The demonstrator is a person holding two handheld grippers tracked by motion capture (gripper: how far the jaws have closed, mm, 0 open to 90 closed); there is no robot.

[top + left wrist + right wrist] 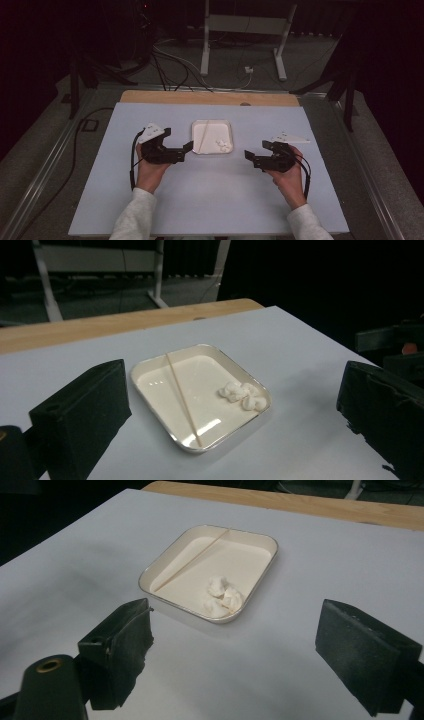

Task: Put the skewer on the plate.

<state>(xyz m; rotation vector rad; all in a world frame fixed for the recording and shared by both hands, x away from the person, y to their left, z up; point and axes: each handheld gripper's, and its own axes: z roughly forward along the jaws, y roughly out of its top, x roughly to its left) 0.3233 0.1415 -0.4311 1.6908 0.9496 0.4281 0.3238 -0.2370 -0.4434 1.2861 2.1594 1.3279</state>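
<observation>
Both my left claw (pixel 179 141) and right claw (pixel 256 149) stand spread and empty beside the white tray (pixel 252 385), where the thin, light, snappable wooden stick (pixel 183 399) lies slantwise—best pinched gently mid-length, clear of the soft white wad (pixel 242 393).

Open mat — tray (pixel 197 131) mid-table

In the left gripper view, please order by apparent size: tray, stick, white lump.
1. tray, clearly the largest.
2. stick, which lies almost across the whole tray but is very thin.
3. white lump, the smallest, near the tray's right rim.
</observation>
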